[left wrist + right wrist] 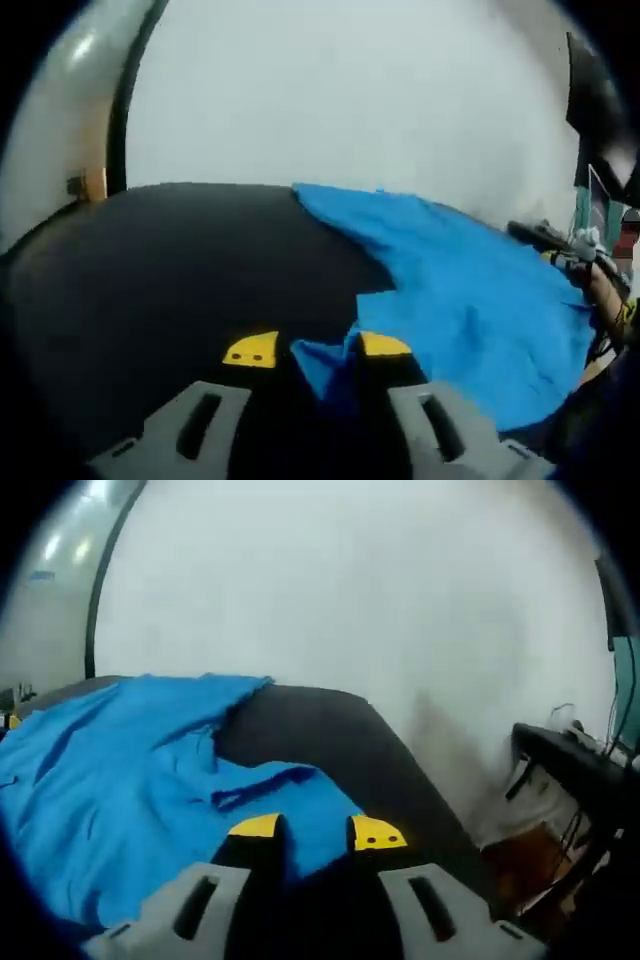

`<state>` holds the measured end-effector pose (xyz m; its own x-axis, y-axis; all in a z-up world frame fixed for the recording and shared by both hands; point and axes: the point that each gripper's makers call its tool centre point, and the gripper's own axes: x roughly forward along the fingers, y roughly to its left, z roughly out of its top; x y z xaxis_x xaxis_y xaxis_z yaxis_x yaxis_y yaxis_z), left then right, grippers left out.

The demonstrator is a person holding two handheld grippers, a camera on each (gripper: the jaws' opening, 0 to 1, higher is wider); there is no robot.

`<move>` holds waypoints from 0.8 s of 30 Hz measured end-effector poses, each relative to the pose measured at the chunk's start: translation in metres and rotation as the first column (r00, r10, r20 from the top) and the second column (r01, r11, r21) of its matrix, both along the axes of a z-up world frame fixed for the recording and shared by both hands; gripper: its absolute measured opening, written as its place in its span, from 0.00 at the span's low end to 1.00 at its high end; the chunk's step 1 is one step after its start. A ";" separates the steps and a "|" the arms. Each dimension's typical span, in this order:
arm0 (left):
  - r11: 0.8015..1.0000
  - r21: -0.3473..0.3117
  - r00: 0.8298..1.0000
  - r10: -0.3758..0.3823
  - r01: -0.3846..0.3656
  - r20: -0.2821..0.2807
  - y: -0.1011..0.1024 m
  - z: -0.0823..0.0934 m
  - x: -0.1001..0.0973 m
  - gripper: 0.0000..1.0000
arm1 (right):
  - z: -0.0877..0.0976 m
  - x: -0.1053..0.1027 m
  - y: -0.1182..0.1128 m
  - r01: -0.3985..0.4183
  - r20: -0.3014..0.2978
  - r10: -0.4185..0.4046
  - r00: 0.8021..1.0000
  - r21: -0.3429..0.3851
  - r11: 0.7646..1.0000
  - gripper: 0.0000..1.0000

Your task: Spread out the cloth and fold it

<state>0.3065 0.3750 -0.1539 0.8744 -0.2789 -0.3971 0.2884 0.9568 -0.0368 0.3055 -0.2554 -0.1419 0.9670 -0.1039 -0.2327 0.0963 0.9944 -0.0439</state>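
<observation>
A blue cloth (470, 300) is lying rumpled across the right half of a dark table (170, 280) in the left gripper view, where the left claw (318, 348) is pinching a corner of the fabric between its 2 yellow-tipped jaws. In the right gripper view, the right claw (315, 830) is closing on the cloth's near edge at lower centre, fabric bunching between its jaws.

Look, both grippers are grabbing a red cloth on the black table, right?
Almost. The cloth is blue, not red; the left gripper view shows it clearly. It does lie on the black table, with the left gripper and the right gripper each pinching an edge of it.
</observation>
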 end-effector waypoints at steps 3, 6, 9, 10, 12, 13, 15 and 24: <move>0.990 -0.113 0.995 0.095 -0.090 0.035 0.016 0.023 0.006 0.00 | -0.002 0.000 -0.003 -0.004 -0.040 0.003 0.999 -0.025 1.000 0.21; 0.957 -0.225 0.978 0.201 -0.184 0.059 0.046 0.041 0.008 0.00 | -0.003 -0.001 -0.004 0.001 -0.035 -0.002 0.999 -0.022 1.000 0.15; 0.929 -0.293 0.968 0.249 -0.227 0.041 0.068 0.044 -0.001 0.00 | -0.003 -0.002 -0.006 -0.007 -0.034 0.006 0.999 -0.033 0.999 0.01; 0.929 -0.293 0.968 0.249 -0.227 0.038 0.072 0.042 -0.006 0.00 | -0.003 -0.003 -0.007 -0.005 -0.037 0.003 0.999 -0.038 0.999 0.00; 0.918 -0.315 0.963 0.267 -0.242 0.037 0.079 0.042 -0.016 0.00 | -0.003 -0.005 -0.005 -0.011 -0.041 0.008 0.999 -0.062 0.998 0.00; 0.909 -0.332 0.959 0.281 -0.252 0.042 0.083 0.044 -0.021 0.00 | -0.001 -0.009 -0.006 -0.011 -0.055 0.005 0.998 -0.110 0.994 0.00; 0.895 -0.364 0.955 0.294 -0.259 0.042 0.088 0.048 -0.028 0.00 | 0.004 -0.017 -0.009 -0.009 -0.095 -0.016 0.995 -0.260 0.966 0.00; 0.894 -0.378 0.950 0.297 -0.240 0.100 0.088 0.072 -0.039 0.00 | 0.043 -0.042 -0.021 0.084 -0.047 -0.114 0.992 -0.425 0.901 0.00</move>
